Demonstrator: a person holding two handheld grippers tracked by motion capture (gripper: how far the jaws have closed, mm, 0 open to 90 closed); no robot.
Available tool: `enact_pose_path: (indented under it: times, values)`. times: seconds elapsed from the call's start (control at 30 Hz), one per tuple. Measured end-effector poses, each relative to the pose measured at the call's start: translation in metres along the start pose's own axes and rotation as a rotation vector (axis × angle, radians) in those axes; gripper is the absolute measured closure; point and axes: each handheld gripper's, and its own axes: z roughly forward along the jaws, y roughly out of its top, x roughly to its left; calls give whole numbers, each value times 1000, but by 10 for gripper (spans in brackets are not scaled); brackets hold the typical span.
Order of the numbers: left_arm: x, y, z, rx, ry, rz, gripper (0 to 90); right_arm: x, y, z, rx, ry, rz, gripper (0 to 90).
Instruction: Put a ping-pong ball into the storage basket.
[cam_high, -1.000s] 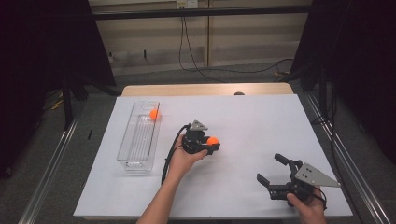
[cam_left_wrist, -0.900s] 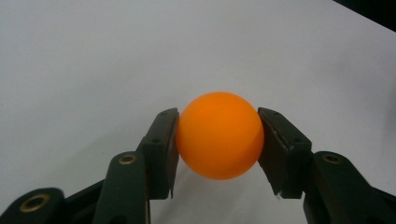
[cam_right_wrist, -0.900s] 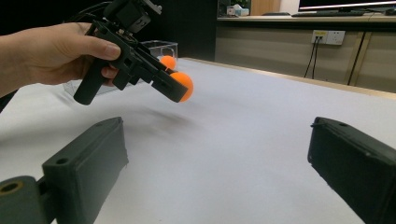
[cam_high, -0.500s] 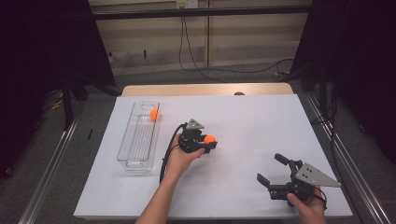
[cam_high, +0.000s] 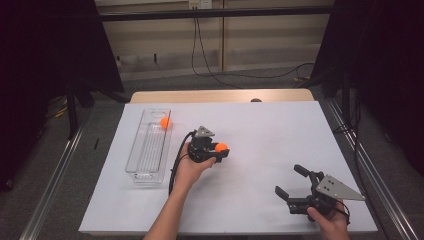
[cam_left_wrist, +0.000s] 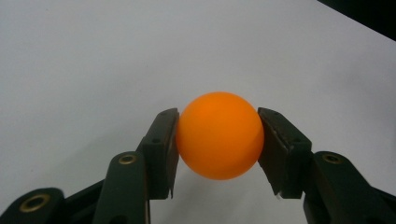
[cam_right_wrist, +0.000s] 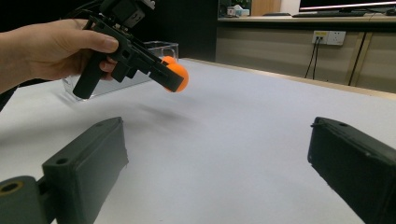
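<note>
Orange ball (cam_left_wrist: 219, 135) | pinched between left tool (cam_left_wrist: 218, 140) jaws | above white table (cam_left_wrist: 93, 60)

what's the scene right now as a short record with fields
left gripper: jaws shut on orange ball, held above the table
right gripper: jaws open, nothing between them, low near the table's front right
clear tray: on the table's left, second orange ball at its far end
table: white top

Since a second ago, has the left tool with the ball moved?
Yes, slightly: the left tool, shut on the orange ball, has drifted a little toward the clear tray.
</note>
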Motion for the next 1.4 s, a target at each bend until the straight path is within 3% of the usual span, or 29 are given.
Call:
enact_pose_path:
  times: [1.4]
  values:
    - [16, 4, -24, -54, 58, -38, 507, 0, 0, 0, 1, 0, -1, 42]
